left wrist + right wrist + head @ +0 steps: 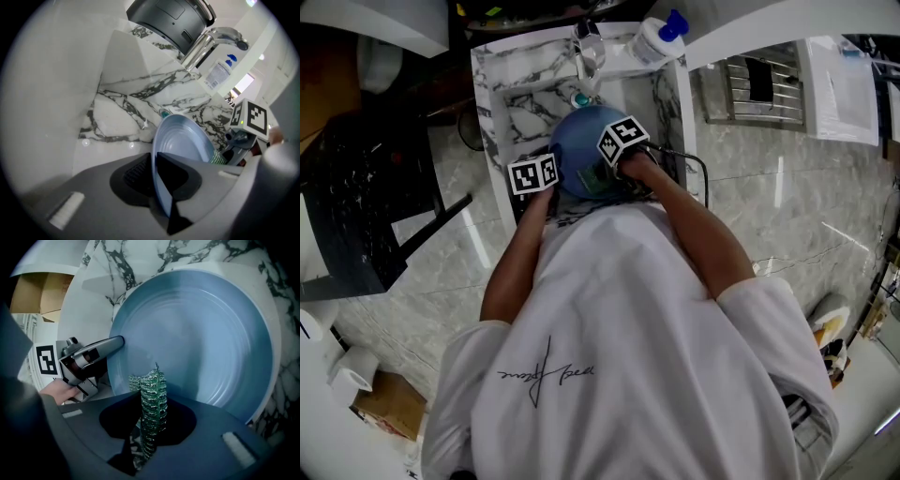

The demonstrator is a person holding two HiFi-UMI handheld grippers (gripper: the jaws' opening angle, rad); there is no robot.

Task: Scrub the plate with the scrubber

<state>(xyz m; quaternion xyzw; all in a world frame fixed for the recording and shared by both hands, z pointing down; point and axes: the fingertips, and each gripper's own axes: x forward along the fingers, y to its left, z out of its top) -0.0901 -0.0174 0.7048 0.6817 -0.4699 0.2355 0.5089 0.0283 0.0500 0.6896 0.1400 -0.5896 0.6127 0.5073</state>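
In the head view the person's white T-shirt [609,328] covers the near end of the grey-veined white marble sink [520,103] and the lower part of the round pale-blue plate [579,141], and both grippers' jaws are out of sight there. Past the left gripper [153,176], the green mesh scrubber [216,158] shows only as a sliver behind the plate; its lower end is buried in the right gripper [152,427]. The blue-capped white bottle's [654,37] label is too small to read. The dark grey round appliance [171,18] is cut off at the top.
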